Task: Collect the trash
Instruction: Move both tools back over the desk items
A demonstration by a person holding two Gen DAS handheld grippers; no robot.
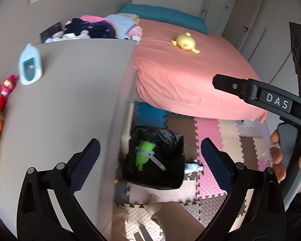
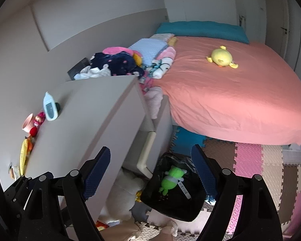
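**Both grippers stand wide and empty above the lined bin**

The trash bin, lined with a black bag, sits on the foam puzzle mat at the foot of the grey dresser, touching its lower side. Inside the bin lie a green plush toy and a white strip with a barcode, which slants just right of the toy.

The left gripper has its jaws spread wide with nothing between the blue pads; in its view the bin shows in the gap between them, lower down and apart from both pads. The right gripper is likewise wide and empty; the bin appears between its fingers, towards the right one, with the green toy near that pad.

Beside the bin, away from the dresser, a small light-blue item lies on the mat. Beyond the bin is the bed with a salmon sheet, a yellow plush on it. On the dresser top stands a pale blue baby monitor.
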